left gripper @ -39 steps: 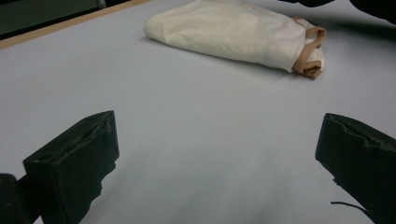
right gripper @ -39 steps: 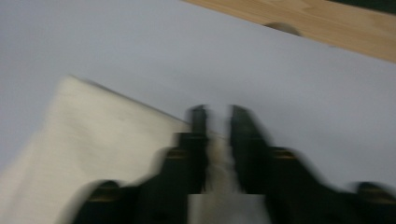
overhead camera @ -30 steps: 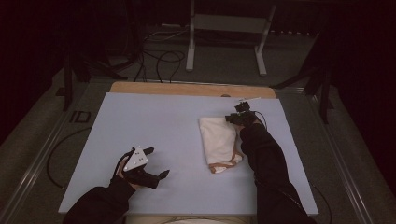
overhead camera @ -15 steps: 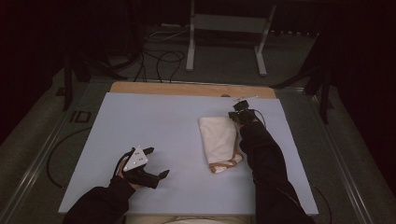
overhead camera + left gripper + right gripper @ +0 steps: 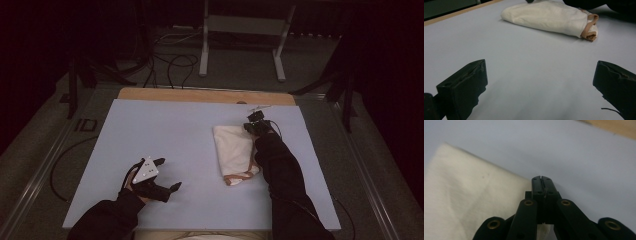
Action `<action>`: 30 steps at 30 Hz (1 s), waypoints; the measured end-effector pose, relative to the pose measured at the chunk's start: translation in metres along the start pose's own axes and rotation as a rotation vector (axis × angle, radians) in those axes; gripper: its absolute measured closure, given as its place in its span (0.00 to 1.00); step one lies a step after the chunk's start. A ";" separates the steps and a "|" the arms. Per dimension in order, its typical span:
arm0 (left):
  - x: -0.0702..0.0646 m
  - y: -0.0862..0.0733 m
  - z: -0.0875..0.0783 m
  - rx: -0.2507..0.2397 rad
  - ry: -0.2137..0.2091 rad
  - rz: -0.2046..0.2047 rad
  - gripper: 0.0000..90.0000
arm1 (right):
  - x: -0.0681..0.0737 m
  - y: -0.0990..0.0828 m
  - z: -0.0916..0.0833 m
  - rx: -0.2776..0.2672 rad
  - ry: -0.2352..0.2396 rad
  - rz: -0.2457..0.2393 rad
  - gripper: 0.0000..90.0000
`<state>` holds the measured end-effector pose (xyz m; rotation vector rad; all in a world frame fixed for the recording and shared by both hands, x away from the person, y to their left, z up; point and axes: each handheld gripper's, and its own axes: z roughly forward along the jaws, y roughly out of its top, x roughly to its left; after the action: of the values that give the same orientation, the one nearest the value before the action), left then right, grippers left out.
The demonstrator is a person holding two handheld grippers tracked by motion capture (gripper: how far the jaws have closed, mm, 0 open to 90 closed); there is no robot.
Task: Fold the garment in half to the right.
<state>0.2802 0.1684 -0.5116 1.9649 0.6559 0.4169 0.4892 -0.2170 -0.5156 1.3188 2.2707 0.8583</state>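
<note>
One folded cloth (image 5: 235,152), two tongs: right (image 5: 541,178) pinching its corner.

My right gripper (image 5: 541,180) has just closed its jaws, pinching the folded cloth (image 5: 235,150) at its two o'clock corner.

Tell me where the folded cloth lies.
In the high view the folded cream cloth lies right of centre on the blue table, its far corner at the right gripper.

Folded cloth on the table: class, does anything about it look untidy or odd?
The folded cream cloth lies neatly on the blue table, but its near end gapes: a tan-trimmed edge curls out of the fold. The right gripper pinches its far corner.
</note>
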 end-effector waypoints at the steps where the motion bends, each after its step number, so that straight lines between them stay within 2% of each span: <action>1: 0.000 0.000 0.000 0.000 0.001 0.000 0.01 | 0.001 -0.002 0.002 0.001 -0.003 -0.002 1.00; 4: 0.000 0.000 0.000 0.001 0.001 -0.001 0.01 | 0.000 -0.004 0.002 -0.013 -0.012 0.008 1.00; 6: 0.000 0.000 0.000 0.002 0.002 0.003 0.01 | -0.001 -0.004 0.002 -0.013 -0.051 0.000 1.00; 12: 0.000 -0.001 -0.001 0.000 0.005 0.000 0.01 | -0.002 -0.002 0.001 -0.006 -0.044 0.010 1.00; 16: 0.001 0.000 -0.002 -0.003 0.010 0.000 0.01 | 0.001 0.001 -0.006 -0.022 -0.048 0.007 1.00; 18: 0.001 0.000 -0.002 -0.003 0.010 -0.002 0.01 | 0.001 0.004 -0.012 -0.039 -0.032 0.010 0.92; 20: 0.001 0.001 -0.002 -0.003 0.009 -0.001 0.01 | 0.002 0.007 -0.017 -0.043 -0.004 0.013 0.75; 22: 0.001 0.001 -0.002 -0.003 0.011 -0.001 0.01 | 0.005 0.009 -0.022 -0.060 0.013 0.022 0.62; 25: 0.002 0.002 -0.003 -0.004 0.015 0.000 0.01 | 0.007 0.014 -0.028 -0.070 0.077 0.045 0.44; 27: 0.002 0.002 -0.004 -0.006 0.013 -0.003 0.01 | 0.010 0.017 -0.030 -0.060 0.115 0.036 0.30; 30: 0.003 0.001 -0.005 -0.005 0.014 -0.007 0.01 | 0.014 0.019 -0.034 -0.072 0.141 0.021 0.17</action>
<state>0.2803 0.1731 -0.5082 1.9564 0.6693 0.4281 0.4742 -0.2082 -0.4777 1.2901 2.3113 1.0614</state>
